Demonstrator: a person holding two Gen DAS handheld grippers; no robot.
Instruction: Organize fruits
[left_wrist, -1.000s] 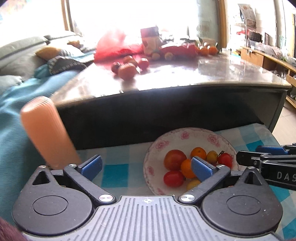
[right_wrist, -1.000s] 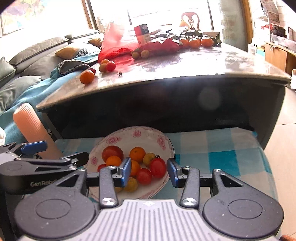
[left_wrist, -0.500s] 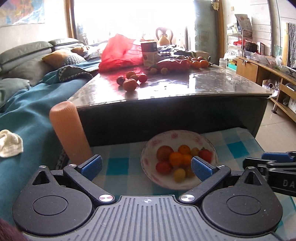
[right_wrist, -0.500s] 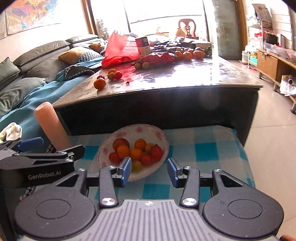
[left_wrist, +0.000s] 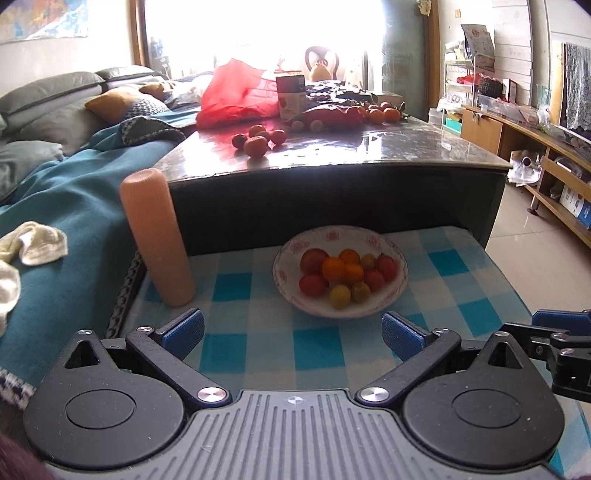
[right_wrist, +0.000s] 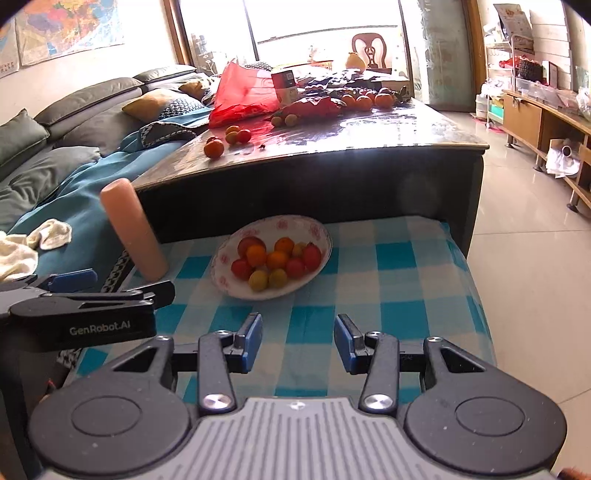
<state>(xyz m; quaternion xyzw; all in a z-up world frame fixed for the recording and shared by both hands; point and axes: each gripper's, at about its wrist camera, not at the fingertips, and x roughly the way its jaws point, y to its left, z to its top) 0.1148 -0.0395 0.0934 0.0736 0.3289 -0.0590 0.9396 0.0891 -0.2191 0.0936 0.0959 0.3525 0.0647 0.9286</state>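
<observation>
One bowl (left_wrist: 400, 275) sits on the checked cloth (left_wrist: 258, 291), holding about ten small fruits (left_wrist: 341, 275): red, orange and yellow, packed so some hide others. Four more fruits (right_wrist: 227, 140) lie on the dark table (right_wrist: 369, 133); those farther back blur together. Left gripper (left_wrist: 291, 332) gapes wide, empty; right gripper (right_wrist: 297, 338) is partly open, empty.

"GenRobot.AI" in white on the left claw (right_wrist: 110, 291)
</observation>
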